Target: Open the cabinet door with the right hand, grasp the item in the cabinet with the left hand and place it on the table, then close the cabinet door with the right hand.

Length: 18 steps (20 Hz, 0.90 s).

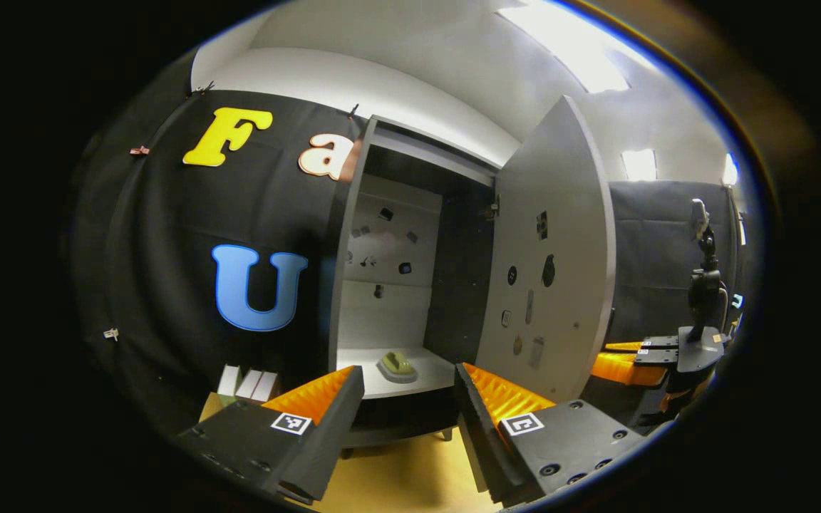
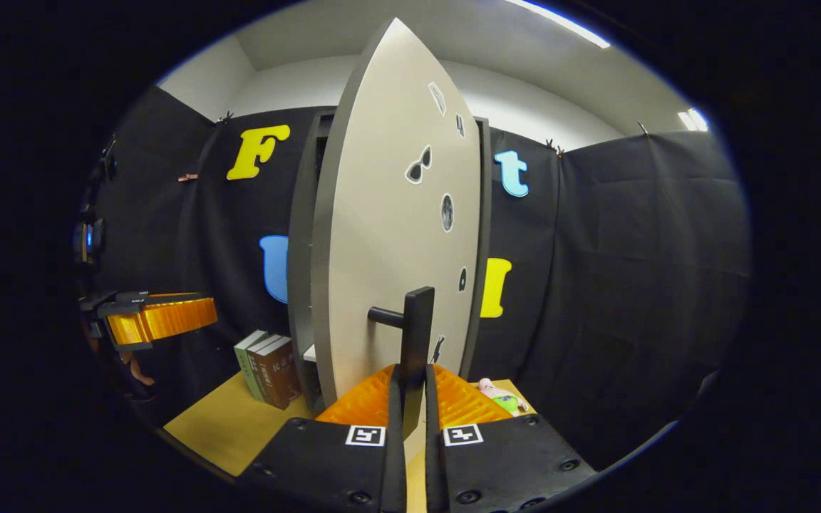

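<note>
Cabinet task at the door-open stage. In the left gripper view the cabinet [image 1: 410,285] stands against the far wall with its door [image 1: 549,263] swung wide to the right, exposing a pale shelf [image 1: 410,377] inside. The item [image 1: 398,365], a small yellowish-green object on a pale base, rests near the front of that shelf, untouched. The left gripper [image 1: 410,399] hangs in front of the opening, its jaws spread wide and empty, the item framed between them but farther off. At the right of this view the right gripper [image 1: 621,363] appears beside the door's edge.

In the right gripper view the right gripper [image 2: 414,402] has its jaws clenched on the dark vertical handle [image 2: 414,335] of the door [image 2: 389,235]. Books [image 2: 268,367] stand on the tabletop [image 2: 225,427] to the left of the cabinet, and a small soft toy [image 2: 499,399] lies to the right.

Progress, as judged: opening is done. Grasping the item, setting it on the tabletop and closing the door all remain.
</note>
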Each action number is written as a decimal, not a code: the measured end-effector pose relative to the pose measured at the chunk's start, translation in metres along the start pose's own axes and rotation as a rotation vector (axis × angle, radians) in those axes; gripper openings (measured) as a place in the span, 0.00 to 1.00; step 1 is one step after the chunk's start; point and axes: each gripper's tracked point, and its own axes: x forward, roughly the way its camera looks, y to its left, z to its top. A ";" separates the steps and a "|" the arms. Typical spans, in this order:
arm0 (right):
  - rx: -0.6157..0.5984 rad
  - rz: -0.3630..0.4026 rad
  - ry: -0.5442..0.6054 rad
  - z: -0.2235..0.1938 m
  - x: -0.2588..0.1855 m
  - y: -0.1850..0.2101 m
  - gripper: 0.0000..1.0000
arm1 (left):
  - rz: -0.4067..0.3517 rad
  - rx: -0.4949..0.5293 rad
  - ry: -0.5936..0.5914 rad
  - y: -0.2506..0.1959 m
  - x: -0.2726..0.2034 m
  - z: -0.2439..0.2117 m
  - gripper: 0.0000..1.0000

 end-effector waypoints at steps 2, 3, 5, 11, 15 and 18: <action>0.011 -0.007 0.012 -0.001 -0.003 -0.017 0.14 | 0.003 -0.009 -0.009 -0.015 0.016 -0.001 0.82; 0.024 -0.002 0.016 -0.001 -0.006 -0.026 0.14 | 0.011 -0.012 -0.011 -0.021 0.024 -0.003 0.82; 0.054 0.023 0.019 -0.002 -0.012 -0.046 0.14 | 0.030 -0.015 -0.017 -0.032 0.041 -0.005 0.82; 0.102 0.145 0.009 -0.003 -0.010 -0.081 0.14 | 0.103 -0.017 0.009 -0.048 0.093 -0.020 0.82; 0.098 0.191 0.002 -0.004 -0.008 -0.103 0.14 | 0.157 -0.006 0.048 -0.048 0.126 -0.030 0.81; 0.119 0.194 -0.002 -0.007 -0.005 -0.124 0.14 | 0.184 -0.010 0.092 -0.046 0.148 -0.042 0.82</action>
